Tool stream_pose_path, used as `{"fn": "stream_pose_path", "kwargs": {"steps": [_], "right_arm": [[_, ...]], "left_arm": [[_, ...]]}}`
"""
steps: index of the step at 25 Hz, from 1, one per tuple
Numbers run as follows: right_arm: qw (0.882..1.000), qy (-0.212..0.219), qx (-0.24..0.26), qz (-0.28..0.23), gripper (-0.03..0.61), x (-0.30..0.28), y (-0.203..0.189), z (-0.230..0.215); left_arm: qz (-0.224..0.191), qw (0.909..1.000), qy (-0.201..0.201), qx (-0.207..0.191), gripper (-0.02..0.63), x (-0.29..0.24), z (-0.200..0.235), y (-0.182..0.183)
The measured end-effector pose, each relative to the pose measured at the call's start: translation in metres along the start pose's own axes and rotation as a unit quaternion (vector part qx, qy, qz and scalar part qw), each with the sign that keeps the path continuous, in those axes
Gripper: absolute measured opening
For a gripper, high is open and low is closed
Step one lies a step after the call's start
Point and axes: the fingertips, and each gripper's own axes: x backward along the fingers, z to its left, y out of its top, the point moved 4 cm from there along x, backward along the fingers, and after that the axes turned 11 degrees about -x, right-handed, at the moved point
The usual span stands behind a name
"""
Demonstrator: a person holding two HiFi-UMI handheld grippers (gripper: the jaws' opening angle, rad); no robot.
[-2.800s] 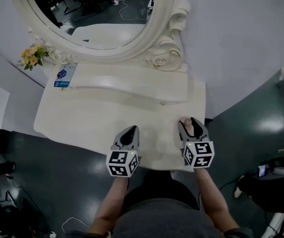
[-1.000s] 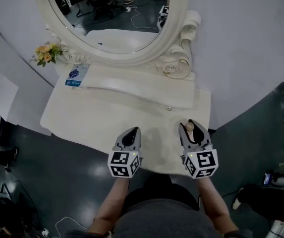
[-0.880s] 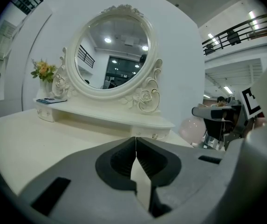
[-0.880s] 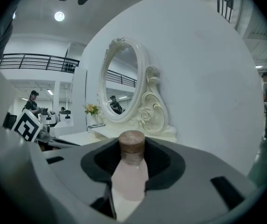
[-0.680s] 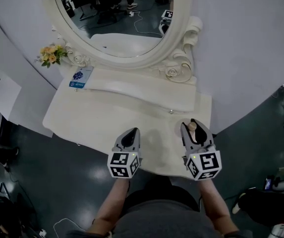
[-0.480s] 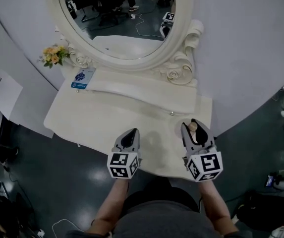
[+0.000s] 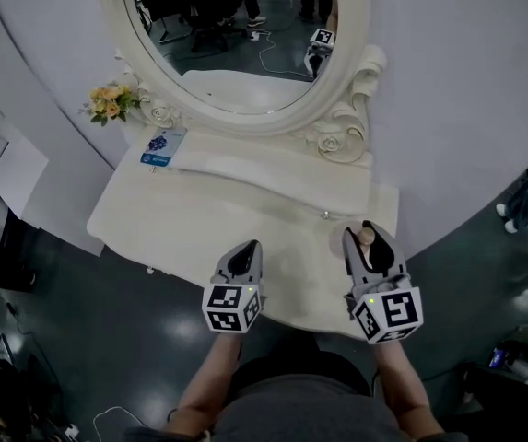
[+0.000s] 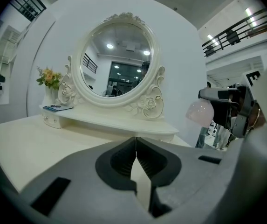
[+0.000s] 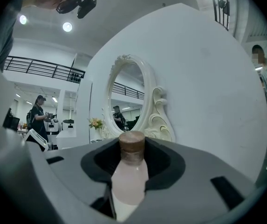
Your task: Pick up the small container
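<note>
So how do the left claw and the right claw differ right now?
On the left claw the jaws are closed together, tips meeting; on the right claw they stand apart, pressing the small container, pink with a brown cap. The left claw carries nothing; the right claw holds the container clear of the dressing table. Both are grey, with marker cubes.
</note>
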Motion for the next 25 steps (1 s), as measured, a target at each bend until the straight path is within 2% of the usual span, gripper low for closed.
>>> {"fn": "stream_pose_path", "kwargs": {"steps": [25], "right_arm": [[0.999, 0.018, -0.015, -0.022, 0.147, 0.005, 0.017, 0.015]], "left_arm": [[-0.013, 0.9999, 0.005, -0.006, 0.008, 0.009, 0.005, 0.009]]}}
